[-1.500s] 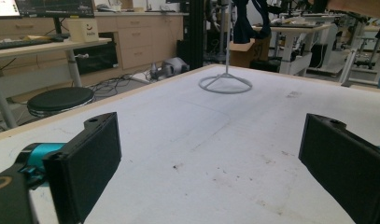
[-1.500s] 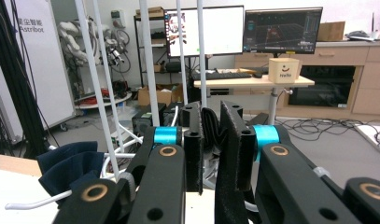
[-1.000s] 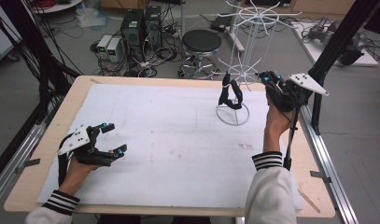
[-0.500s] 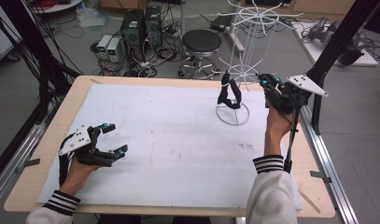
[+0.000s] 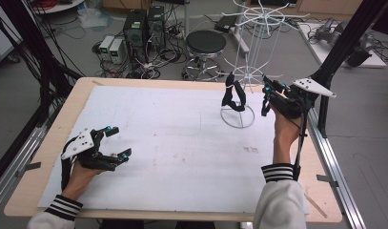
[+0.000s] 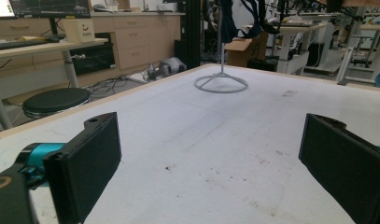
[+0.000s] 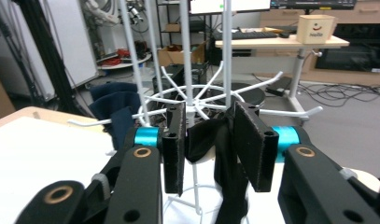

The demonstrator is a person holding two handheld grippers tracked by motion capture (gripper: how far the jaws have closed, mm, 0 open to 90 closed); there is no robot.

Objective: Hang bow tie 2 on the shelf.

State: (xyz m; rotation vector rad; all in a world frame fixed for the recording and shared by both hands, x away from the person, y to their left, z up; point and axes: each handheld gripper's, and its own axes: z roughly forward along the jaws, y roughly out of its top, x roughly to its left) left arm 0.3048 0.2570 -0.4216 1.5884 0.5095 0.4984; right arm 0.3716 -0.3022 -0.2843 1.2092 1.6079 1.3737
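At two o'clock on the counter [image 5: 158,143], hanging a dark cloth [image 5: 233,98] on the white wire rack [image 5: 249,52] and, by the look of it, letting go. Holding the right gripper [image 5: 264,101] just at the cloth's three o'clock, jaws pointing towards nine o'clock. Having just been opening those jaws, now standing at a narrow gap, with the cloth [image 7: 211,140] lying slack between them in the right gripper view rather than being pinched. Resting the left gripper [image 5: 120,141] well apart at eight o'clock on the counter, jaws spread wide and gripping nothing, pointing towards three o'clock.

Judging the step as the release after hooking the cloth over one of the rack's arms. Next, probably needing to open a little further and draw the right gripper straight back towards three o'clock, keeping level so as not to drag the fabric off its arm or knock the light rack over. Watching for a fold catching on a pad.

Hanging with its long axis upright, the cloth is draping from the rack's arm at the top and pointing down towards the base ring [image 5: 237,117], looped rather than flat, the lower end not clearly touching the counter.
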